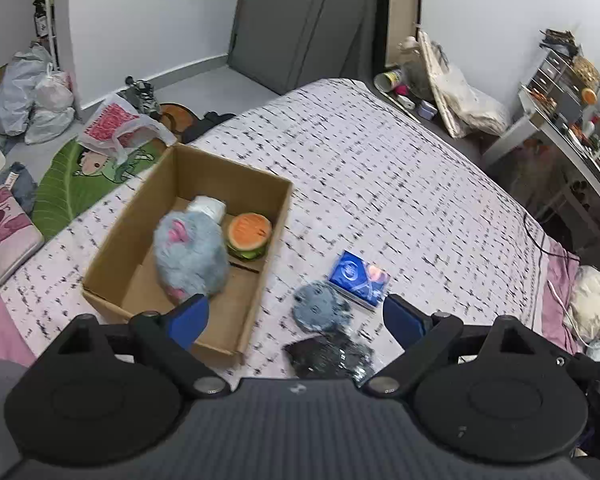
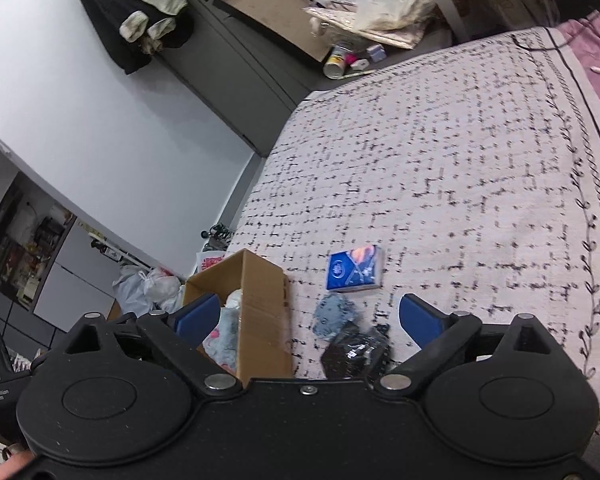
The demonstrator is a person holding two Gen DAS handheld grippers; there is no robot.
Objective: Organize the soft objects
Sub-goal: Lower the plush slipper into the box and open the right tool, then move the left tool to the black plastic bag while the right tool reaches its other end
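Observation:
A cardboard box (image 1: 256, 276) (image 2: 260, 304) lies on the patterned bedspread. Inside it rest a fluffy blue-grey plush (image 1: 190, 254) (image 2: 224, 338), a burger-shaped soft toy (image 1: 249, 236) and a white bundle (image 1: 208, 208). On the bed right of the box lie a small blue-grey plush (image 1: 318, 306) (image 2: 334, 316), a dark shiny packet (image 1: 330, 354) (image 2: 354, 354) and a blue tissue pack (image 1: 358, 280) (image 2: 354, 269). My left gripper (image 1: 296, 318) is open above the small plush and packet, holding nothing. My right gripper (image 2: 310, 316) is open too, empty, over the same spot.
The bedspread (image 1: 380, 184) stretches far and right. Bags (image 1: 36, 96) and a leaf-shaped mat (image 1: 72, 184) lie on the floor left of the bed. A cluttered shelf (image 1: 572, 104) stands at right. A pink pillow (image 1: 4, 236) sits near the box's left.

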